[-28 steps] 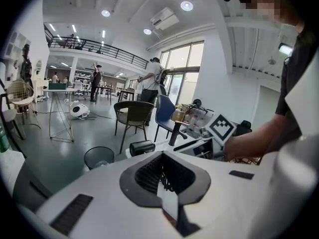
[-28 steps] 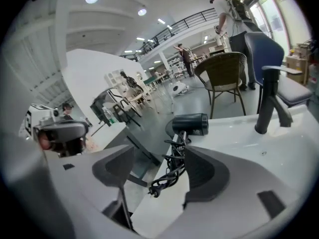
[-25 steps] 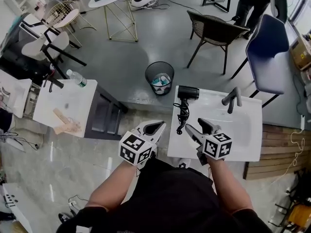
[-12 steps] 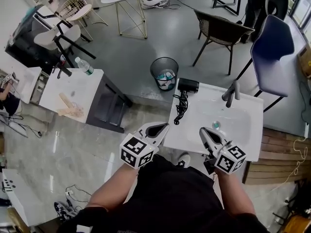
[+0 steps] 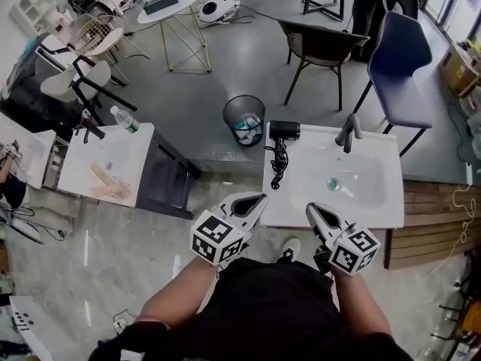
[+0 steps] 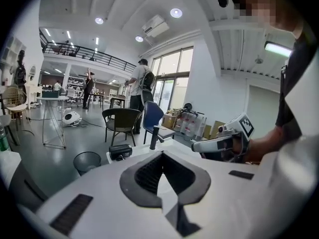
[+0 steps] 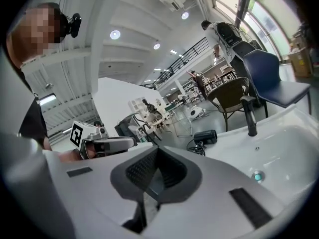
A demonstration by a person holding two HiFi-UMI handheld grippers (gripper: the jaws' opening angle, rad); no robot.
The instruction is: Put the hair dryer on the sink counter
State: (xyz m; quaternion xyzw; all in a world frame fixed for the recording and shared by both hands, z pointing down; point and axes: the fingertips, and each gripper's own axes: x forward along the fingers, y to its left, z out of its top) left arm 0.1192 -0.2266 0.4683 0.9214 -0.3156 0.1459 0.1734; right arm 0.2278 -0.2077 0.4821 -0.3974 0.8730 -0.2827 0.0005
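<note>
The black hair dryer point(image 5: 284, 131) lies on the back left corner of the white sink counter point(image 5: 376, 210), its cord point(image 5: 276, 165) trailing toward the front edge. Nothing holds it. It also shows far off as the hair dryer point(image 6: 120, 151) in the left gripper view and as the hair dryer point(image 7: 205, 136) in the right gripper view. My left gripper point(image 5: 259, 199) hovers just off the counter's front left corner, jaws shut and empty. At the counter's front edge, my right gripper point(image 5: 311, 209) is also shut on nothing.
A dark faucet point(image 5: 346, 131) stands behind the basin. A black trash bin point(image 5: 244, 119) sits on the floor behind the counter. A brown chair point(image 5: 319, 47) and a blue chair point(image 5: 394, 59) stand farther back. A second white counter point(image 5: 105, 164) with a water bottle point(image 5: 122, 119) is at the left.
My right gripper has drawn back from over the counter near the cord to the front edge, and its jaws have shut. The hair dryer has stayed where it lies.
</note>
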